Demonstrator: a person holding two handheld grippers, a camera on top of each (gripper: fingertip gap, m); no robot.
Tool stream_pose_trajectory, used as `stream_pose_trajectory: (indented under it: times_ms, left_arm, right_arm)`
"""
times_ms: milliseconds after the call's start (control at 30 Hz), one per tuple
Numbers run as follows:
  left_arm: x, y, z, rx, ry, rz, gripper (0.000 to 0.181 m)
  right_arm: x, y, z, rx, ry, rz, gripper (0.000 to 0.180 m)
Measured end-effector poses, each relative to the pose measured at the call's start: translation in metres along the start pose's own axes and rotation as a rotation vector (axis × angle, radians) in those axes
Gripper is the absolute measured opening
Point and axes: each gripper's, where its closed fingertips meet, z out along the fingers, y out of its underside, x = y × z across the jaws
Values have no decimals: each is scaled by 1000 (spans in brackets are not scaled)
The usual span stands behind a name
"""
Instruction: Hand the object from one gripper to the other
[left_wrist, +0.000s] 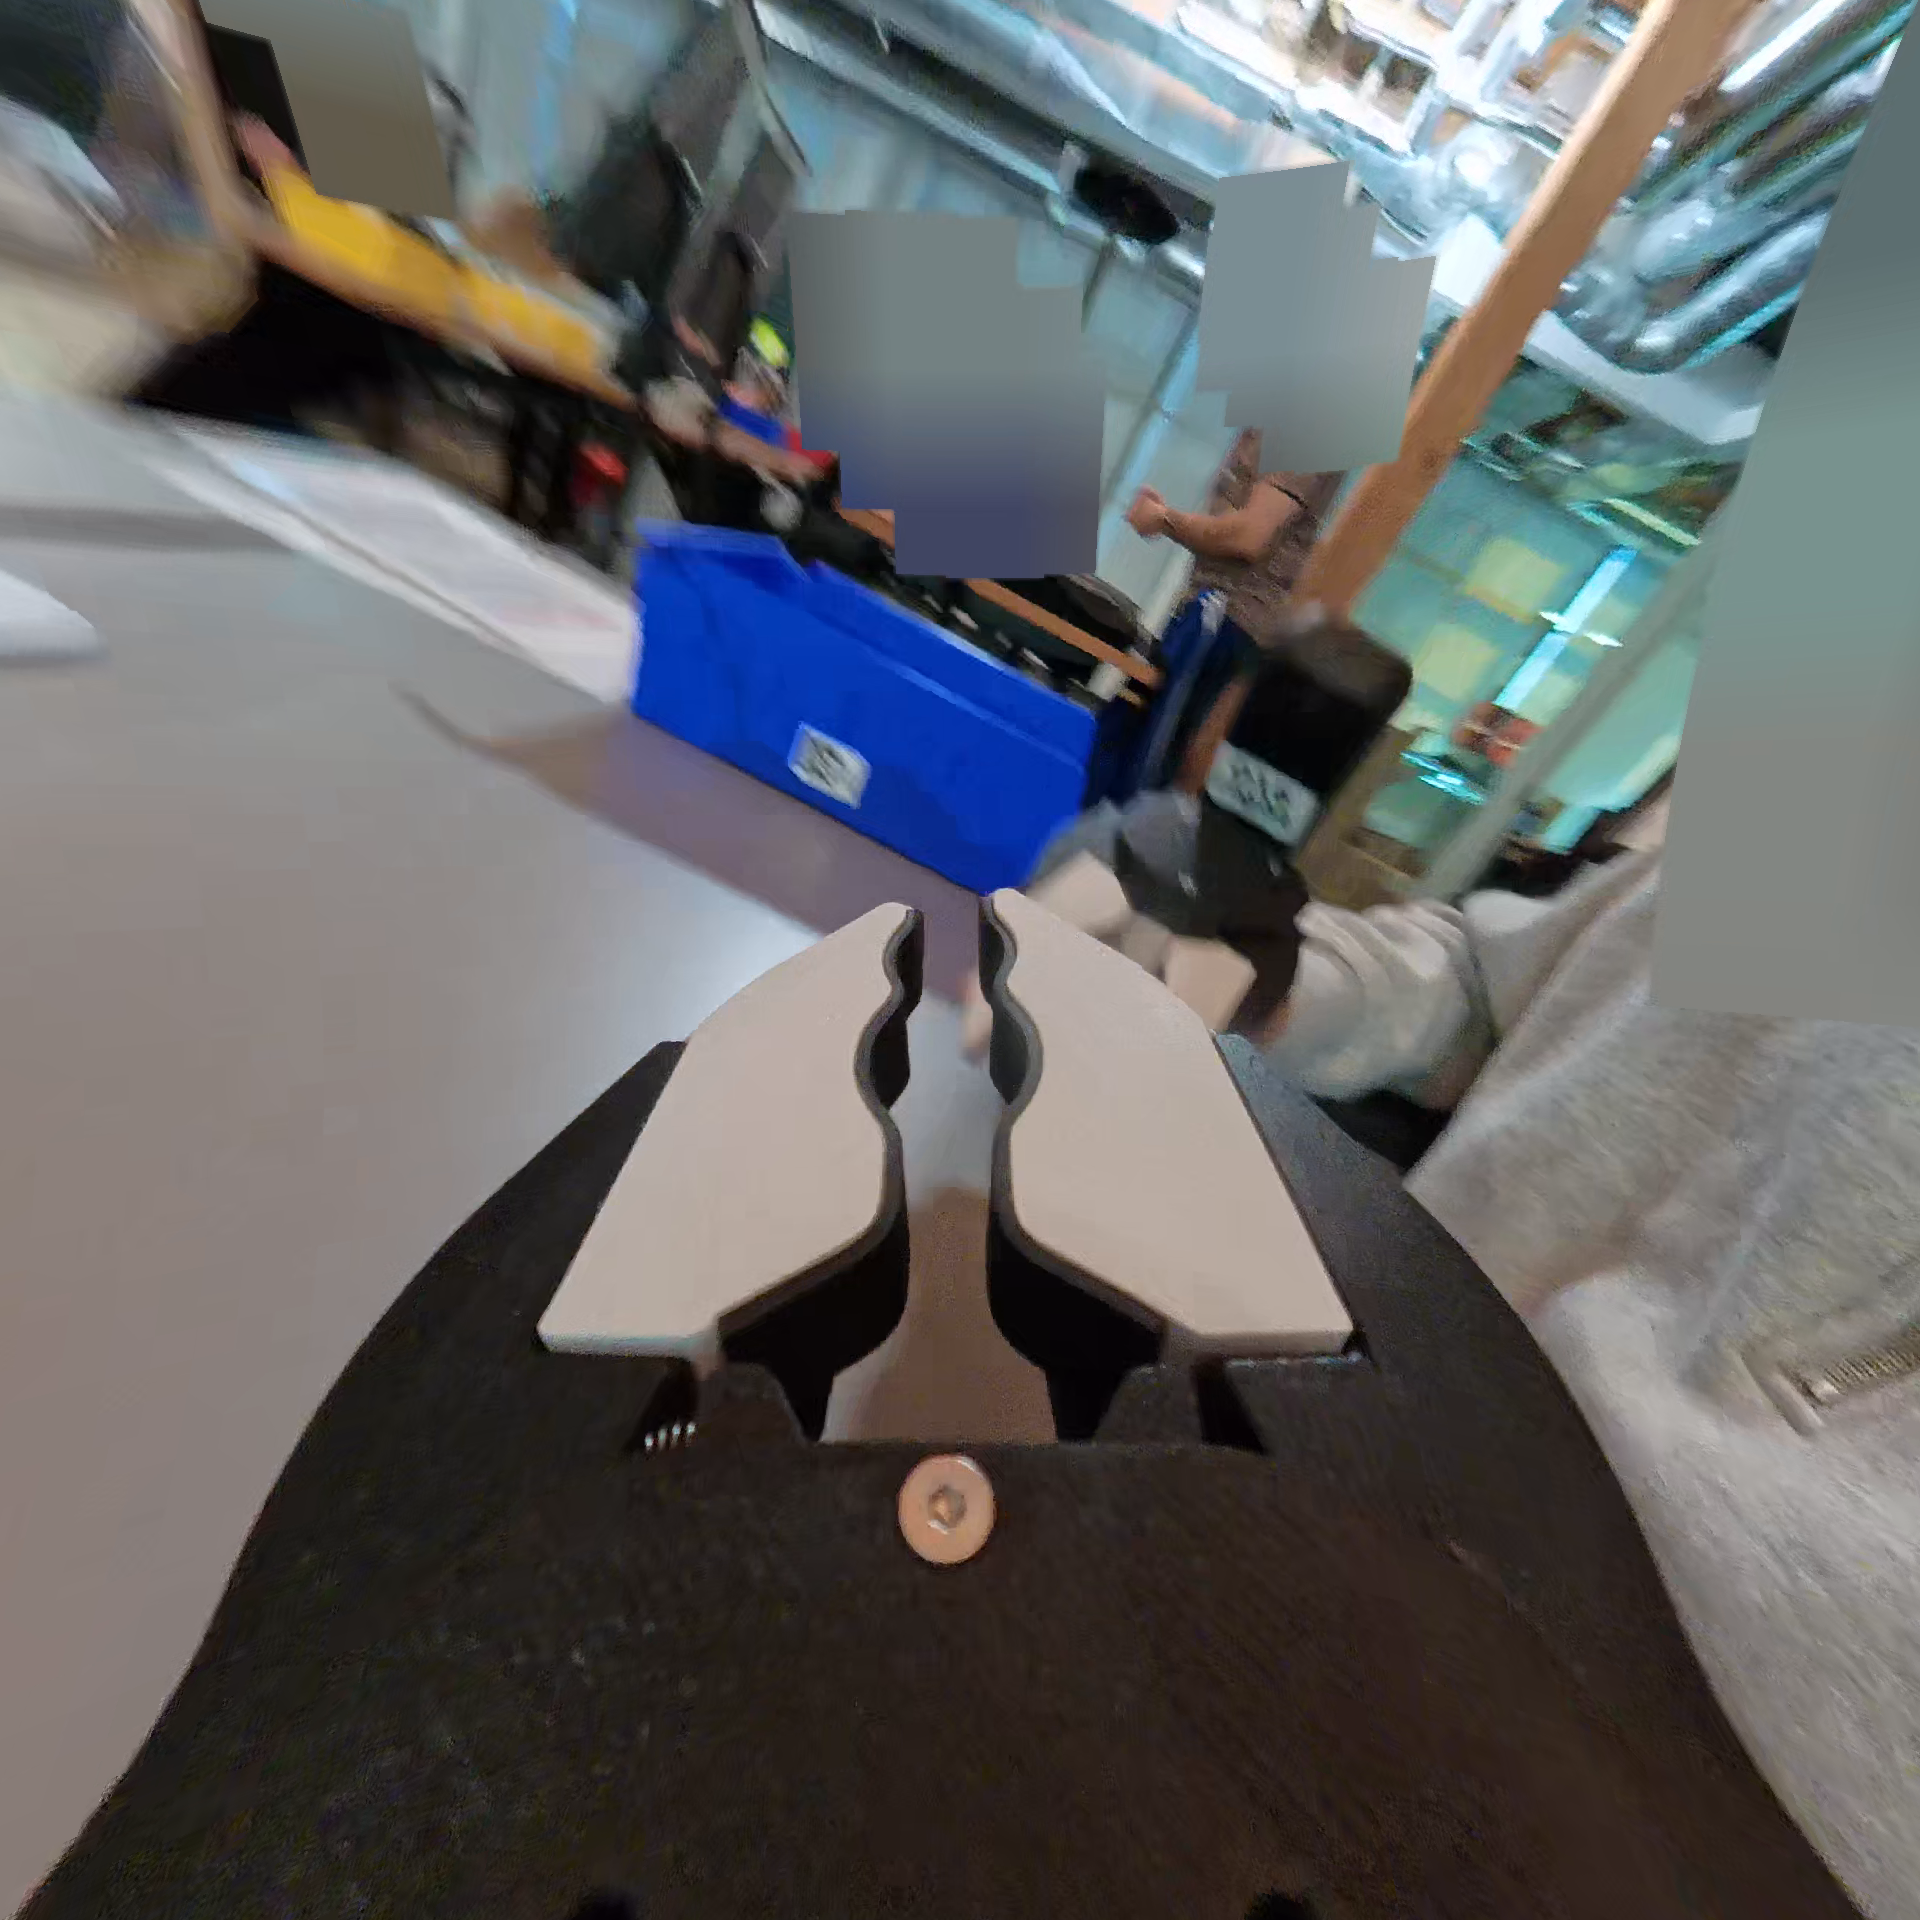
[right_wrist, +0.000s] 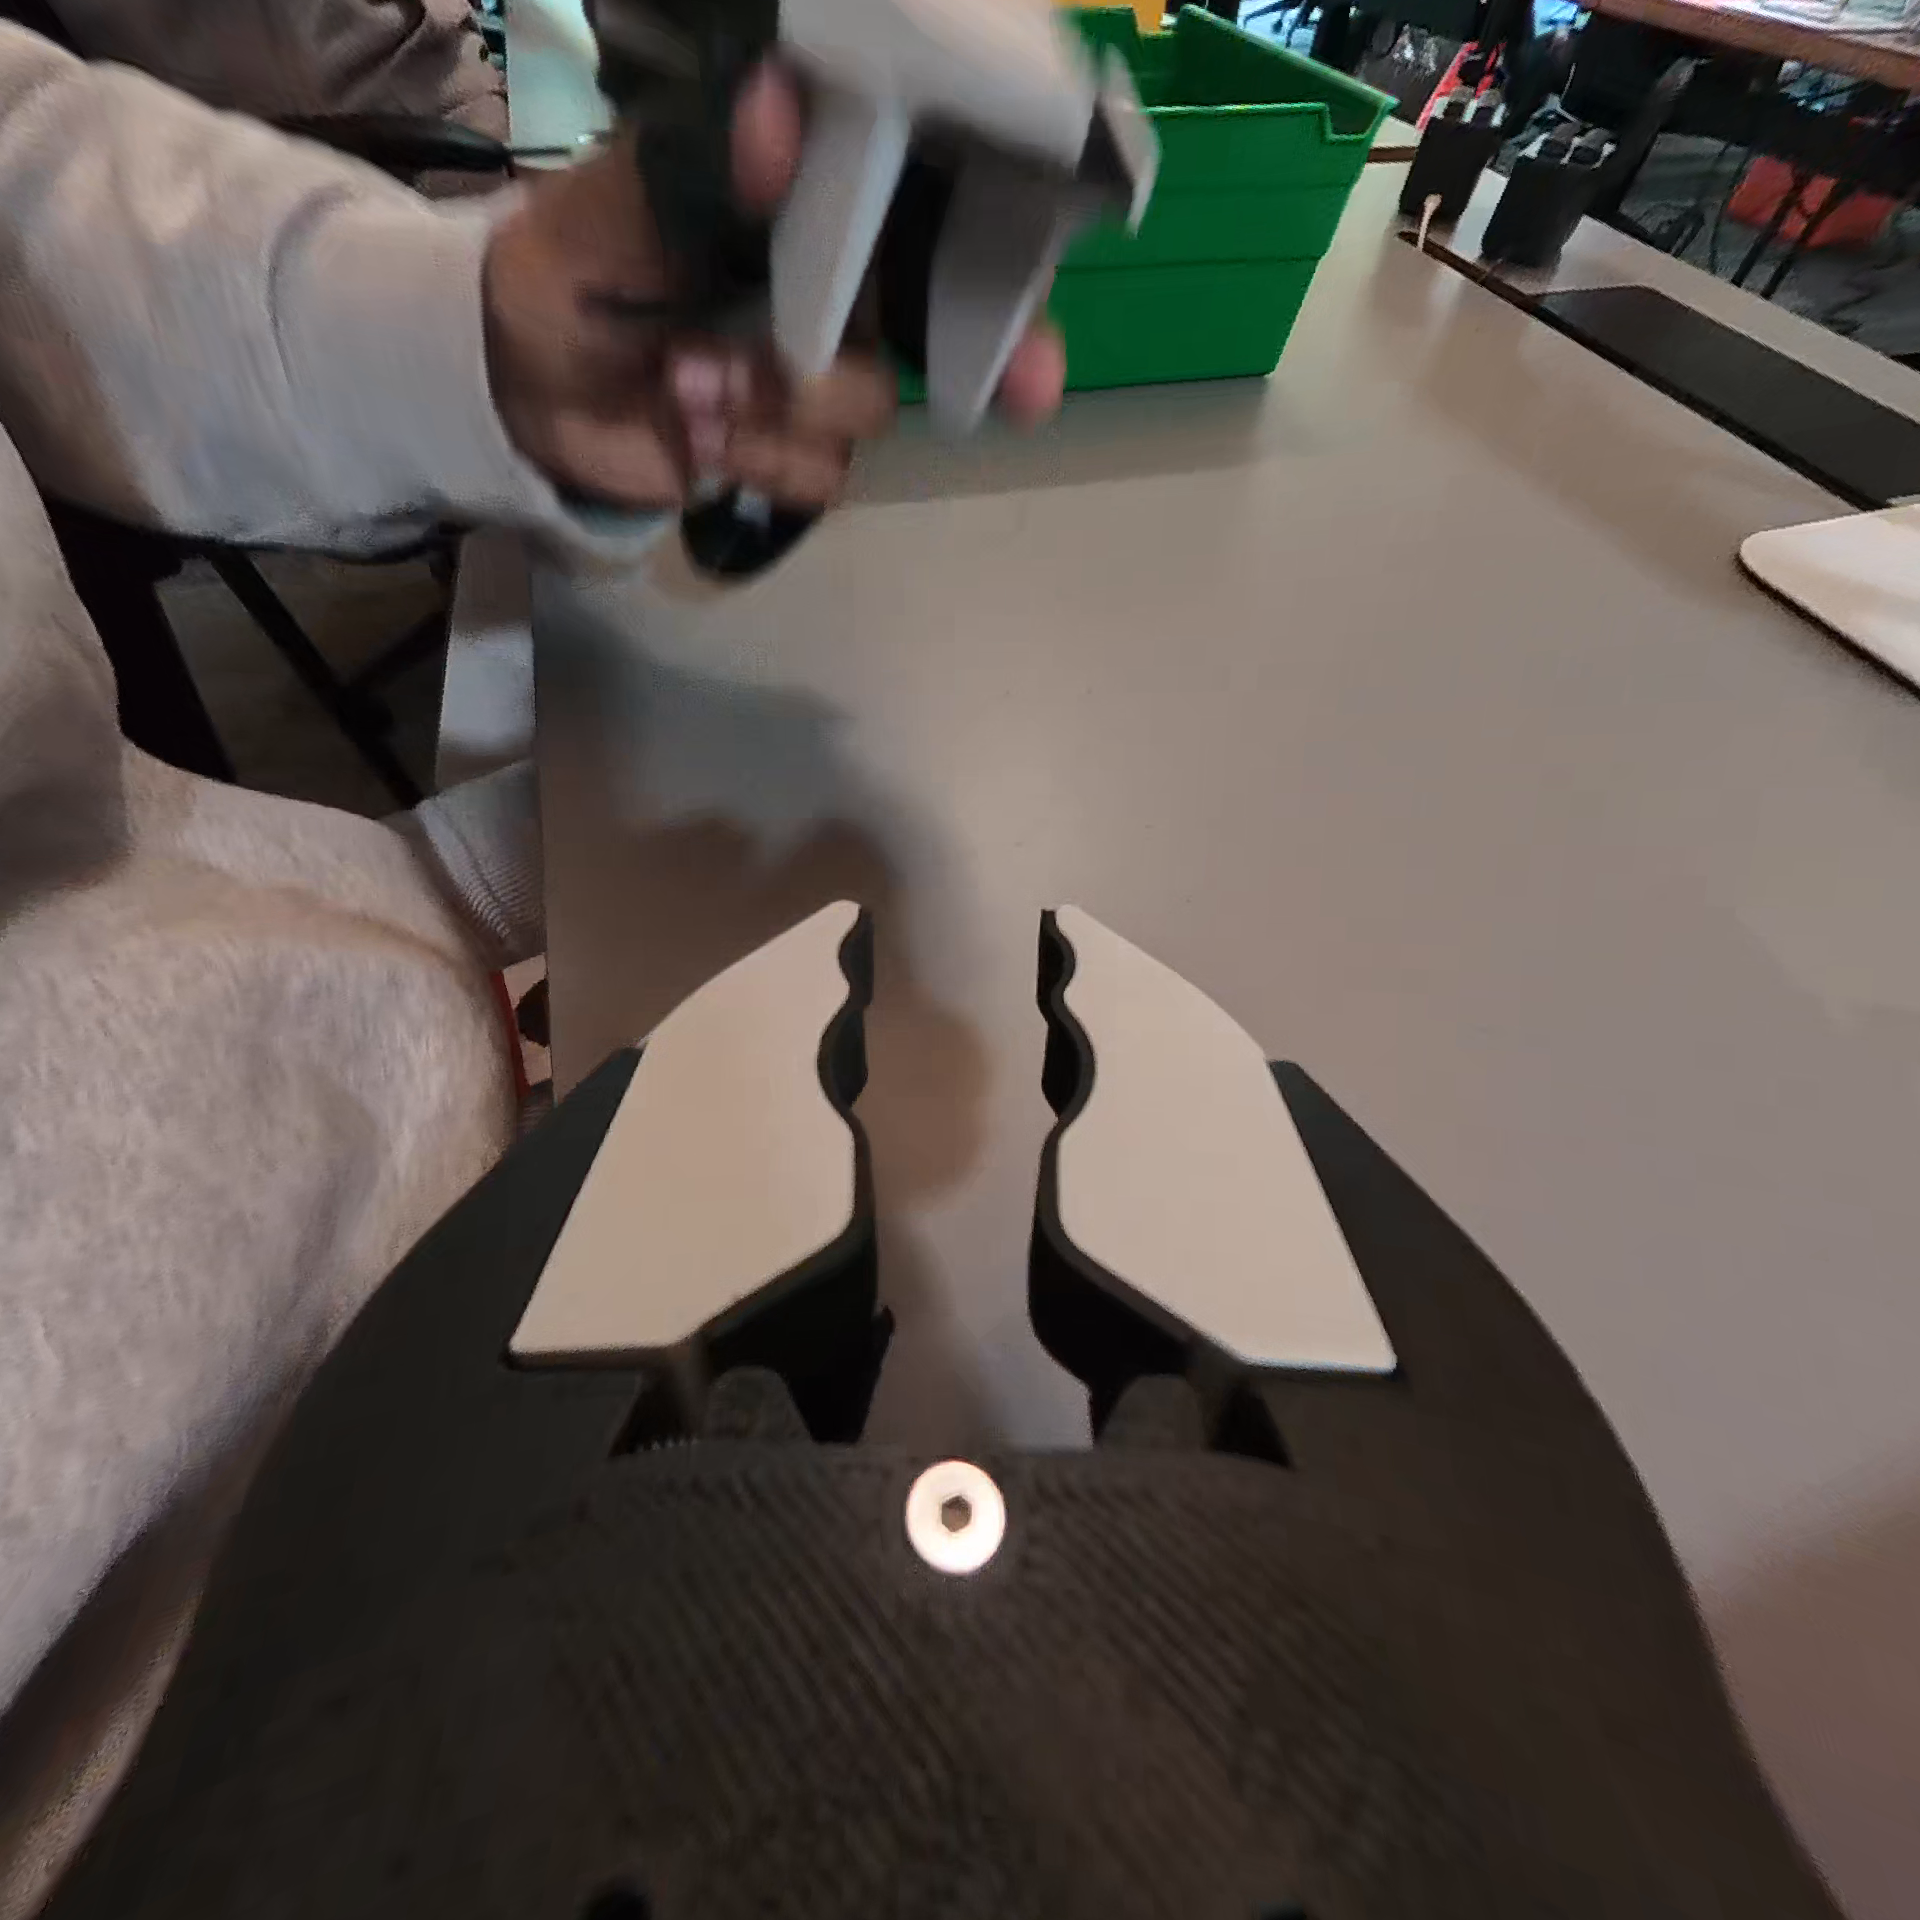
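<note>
The left tongs (left_wrist: 951, 925) fill the lower middle of the left wrist view, nearly together, with only a thin slit between the tips. Bare counter (left_wrist: 260, 935) shows through that slit and nothing is clamped there. Above them, mid-frame, stands a blue bin (left_wrist: 862, 717). To its right is a blurred black tool with a pale label, too smeared to read as more than that.

The right tongs (right_wrist: 951, 925) sit in the lower middle of the right wrist view, plainly apart and empty, with counter visible in the gap. In the upper left of that frame a hand (right_wrist: 644, 343) in a grey sleeve (right_wrist: 260, 291) holds the other tool above the counter, heavily blurred. A green bin (right_wrist: 1216, 229) stands behind it at the top. A pale board (right_wrist: 1849, 592) lies at the right edge.

The object itself cannot be made out. It is between neither pair of tips, and the blur around the far tool hides whether anything sits there
</note>
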Motion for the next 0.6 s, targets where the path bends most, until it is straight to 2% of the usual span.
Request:
stream_pose_trajectory:
  times_ms: [67, 133, 200, 267, 333, 433, 500, 600]
  left_arm:
    - [-9, -47, -28, 93, -124, 138, 14]
    - [-26, -94, -69, 141, -316, 280, 14]
    - [-48, -131, -121, 153, -539, 379, 17]
    - [-75, -152, -175, 98, -741, 437, 21]
    - [-116, -146, -228, -85, -961, 483, 29]
    - [-187, -103, -314, -575, -1322, 498, 35]
    - [-213, -75, -331, -746, -1350, 456, 39]
    - [-233, -45, -322, -856, -1278, 419, 46]
  right_arm:
    - [0, 1, -1, -4, 6, -24, 31]
    - [2, 1, -4, 6, 7, -21, 31]
    - [4, -2, -8, 24, 4, 6, 31]
    - [6, -5, -10, 50, -7, 45, 31]
    - [7, -8, -12, 75, -25, 94, 30]
    - [8, -13, -13, 110, -48, 164, 30]
    - [9, -17, -14, 133, -56, 199, 30]
    - [12, -21, -16, 149, -47, 215, 30]
